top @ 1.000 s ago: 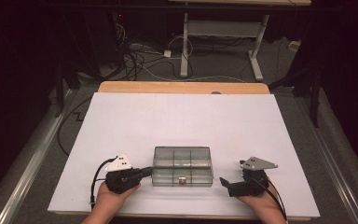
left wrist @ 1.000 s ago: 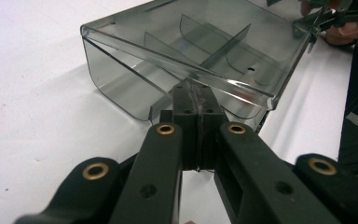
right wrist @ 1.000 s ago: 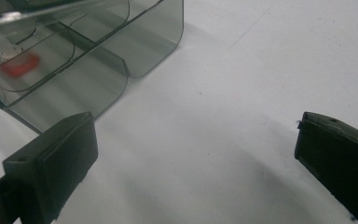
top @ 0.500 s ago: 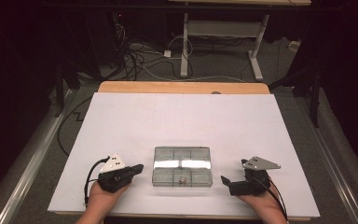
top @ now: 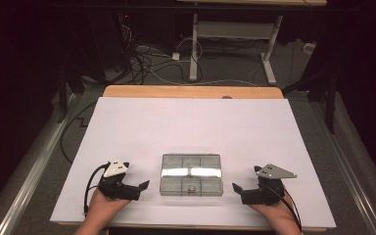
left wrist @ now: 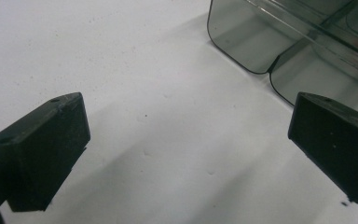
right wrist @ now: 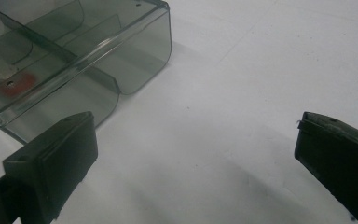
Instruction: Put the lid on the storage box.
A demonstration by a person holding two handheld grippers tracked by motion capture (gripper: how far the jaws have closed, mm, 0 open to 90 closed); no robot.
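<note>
Now, a clear plastic box [top: 191, 175] with little rooms inside, flat on the white table [top: 186, 127], near the 6 o'clock edge. Left gripper [top: 144, 186] at 9 o'clock from the box, close by but not touching, jaws just opened wide, nothing between them but bare table. Right gripper [top: 236, 188] at 3 o'clock from the box, also close and not touching, jaws wide apart, nothing held. Inside the box, toward 6 o'clock, one small thing [right wrist: 2, 70] on a red spot [right wrist: 14, 86], too blurry to name.
</note>
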